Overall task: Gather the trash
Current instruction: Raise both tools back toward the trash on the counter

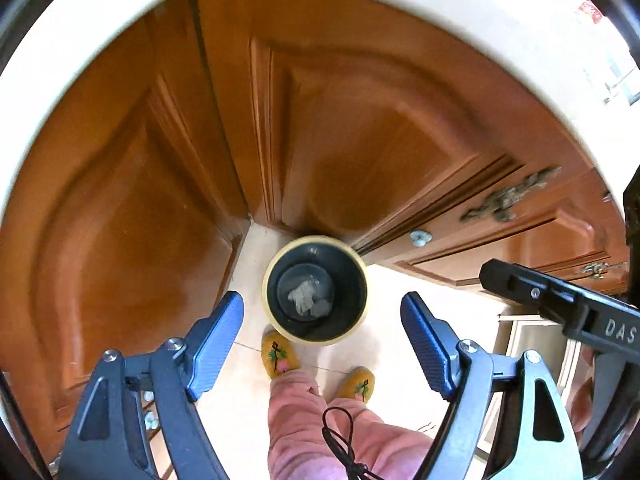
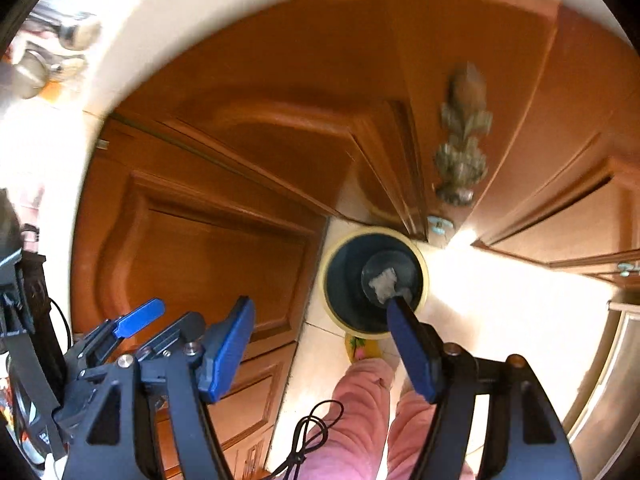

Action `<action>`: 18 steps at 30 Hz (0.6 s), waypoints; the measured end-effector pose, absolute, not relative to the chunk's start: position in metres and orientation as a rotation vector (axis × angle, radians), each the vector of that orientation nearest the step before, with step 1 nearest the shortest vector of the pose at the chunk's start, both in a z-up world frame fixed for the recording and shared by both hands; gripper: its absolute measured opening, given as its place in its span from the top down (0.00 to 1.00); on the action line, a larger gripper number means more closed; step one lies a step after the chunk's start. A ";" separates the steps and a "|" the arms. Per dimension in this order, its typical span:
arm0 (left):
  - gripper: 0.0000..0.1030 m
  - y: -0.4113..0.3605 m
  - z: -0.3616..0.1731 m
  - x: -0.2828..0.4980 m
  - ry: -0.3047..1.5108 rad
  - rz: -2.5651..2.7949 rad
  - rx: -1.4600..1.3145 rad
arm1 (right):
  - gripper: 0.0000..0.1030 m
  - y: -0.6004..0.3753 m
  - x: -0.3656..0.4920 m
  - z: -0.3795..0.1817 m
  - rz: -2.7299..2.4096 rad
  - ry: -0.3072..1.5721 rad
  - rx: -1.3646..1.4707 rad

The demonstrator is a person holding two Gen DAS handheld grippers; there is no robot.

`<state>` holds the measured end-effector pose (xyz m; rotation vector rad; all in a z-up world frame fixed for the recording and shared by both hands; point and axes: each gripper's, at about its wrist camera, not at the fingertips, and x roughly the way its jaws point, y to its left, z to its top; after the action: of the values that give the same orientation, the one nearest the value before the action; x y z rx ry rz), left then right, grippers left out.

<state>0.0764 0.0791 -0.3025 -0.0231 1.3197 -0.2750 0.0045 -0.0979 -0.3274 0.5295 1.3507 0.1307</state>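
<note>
Left wrist view looks steeply down: wooden cabinet doors [image 1: 132,208] fill the blurred upper frame, the bin [image 1: 315,290] sits at centre on the floor with crumpled trash [image 1: 308,298] inside. Left tongs [image 1: 322,344] and right tongs [image 2: 320,340] gape wide, empty; right fingertip [image 2: 404,320] overlaps the bin's rim.

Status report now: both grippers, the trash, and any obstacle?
Left gripper and right gripper: jaws open, empty. Crumpled trash lies in bin on floor below. Nothing blocks; cabinet doors close behind bin.
</note>
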 end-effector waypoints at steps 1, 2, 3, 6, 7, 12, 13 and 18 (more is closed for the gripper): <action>0.23 0.077 -0.287 0.077 1.300 -0.282 -0.014 | 0.33 -0.098 0.003 -0.314 0.142 1.335 0.519; 0.23 0.075 -0.276 0.078 1.285 -0.286 -0.007 | 0.33 -0.097 0.003 -0.305 0.147 1.326 0.510; 0.23 0.073 -0.262 0.080 1.269 -0.291 0.000 | 0.33 -0.097 0.002 -0.290 0.153 1.314 0.498; 0.23 0.069 -0.206 0.084 1.183 -0.311 0.011 | 0.33 -0.096 0.003 -0.250 0.183 1.262 0.476; 0.23 0.067 -0.186 0.086 1.156 -0.317 0.014 | 0.33 -0.097 0.003 -0.235 0.191 1.241 0.466; 0.23 0.063 -0.104 0.104 1.026 -0.342 0.017 | 0.33 -0.107 0.007 -0.152 0.182 1.055 0.396; 0.23 0.060 -0.086 0.110 0.995 -0.346 0.015 | 0.33 -0.111 0.009 -0.138 0.173 1.024 0.386; 0.23 0.038 -0.031 0.137 0.902 -0.404 0.030 | 0.33 -0.129 0.017 -0.074 0.108 0.899 0.356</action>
<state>0.1366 0.0376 -0.0314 0.0302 0.9017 -0.4044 0.0174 -0.1291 -0.0741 0.3558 0.8988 0.1076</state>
